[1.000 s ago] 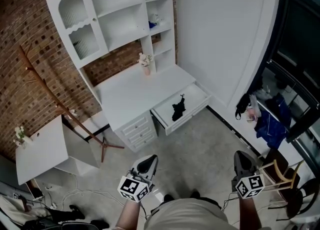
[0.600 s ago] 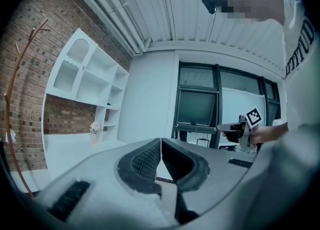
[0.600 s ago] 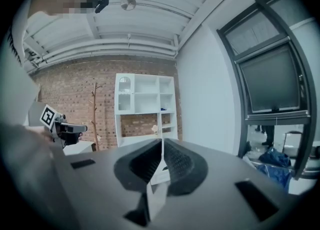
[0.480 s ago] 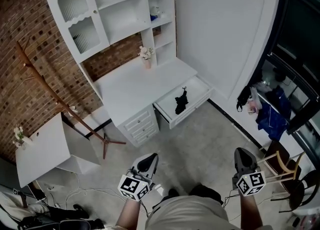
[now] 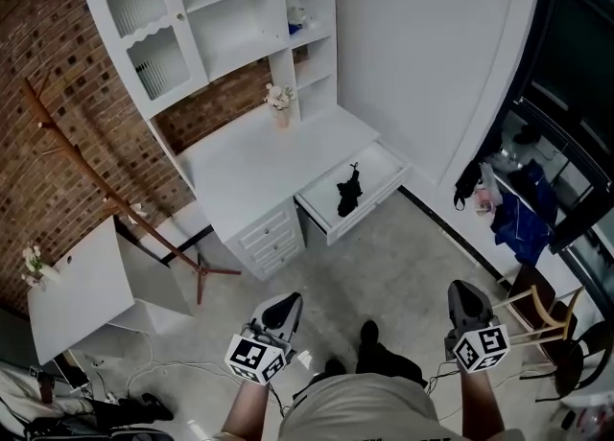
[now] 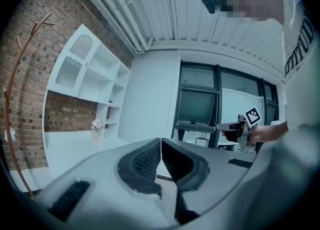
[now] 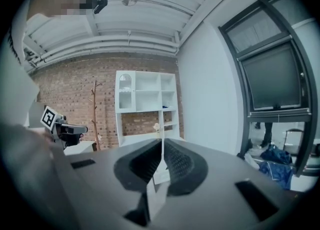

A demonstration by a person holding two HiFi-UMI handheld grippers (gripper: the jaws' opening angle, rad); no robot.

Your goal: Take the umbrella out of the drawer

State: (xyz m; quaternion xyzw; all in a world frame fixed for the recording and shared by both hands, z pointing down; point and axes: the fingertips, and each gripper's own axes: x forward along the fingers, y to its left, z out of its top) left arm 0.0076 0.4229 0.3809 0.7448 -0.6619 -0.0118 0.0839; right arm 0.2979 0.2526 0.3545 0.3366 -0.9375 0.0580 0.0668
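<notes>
A black folded umbrella (image 5: 347, 194) lies in the open white drawer (image 5: 369, 202) at the right of the white desk (image 5: 259, 166). Both grippers hang low in the head view, well short of the desk, over the floor. My left gripper (image 5: 281, 311) is shut with nothing between its jaws; in the left gripper view its pads (image 6: 160, 160) meet. My right gripper (image 5: 464, 301) is shut and empty too, and its pads (image 7: 163, 160) touch in the right gripper view. The umbrella is hidden in both gripper views.
A white hutch with shelves (image 5: 221, 27) tops the desk, with a small flower vase (image 5: 279, 104) on the desktop. A wooden coat stand (image 5: 115, 195) and a low white table (image 5: 82, 290) are at left. Chairs (image 5: 537, 324) and bags (image 5: 513, 219) sit at right. Cables (image 5: 144, 382) trail on the floor.
The desk and drawer have shifted slightly in the head view as the person steps forward. Both grippers stay shut and keep their place in the view.
</notes>
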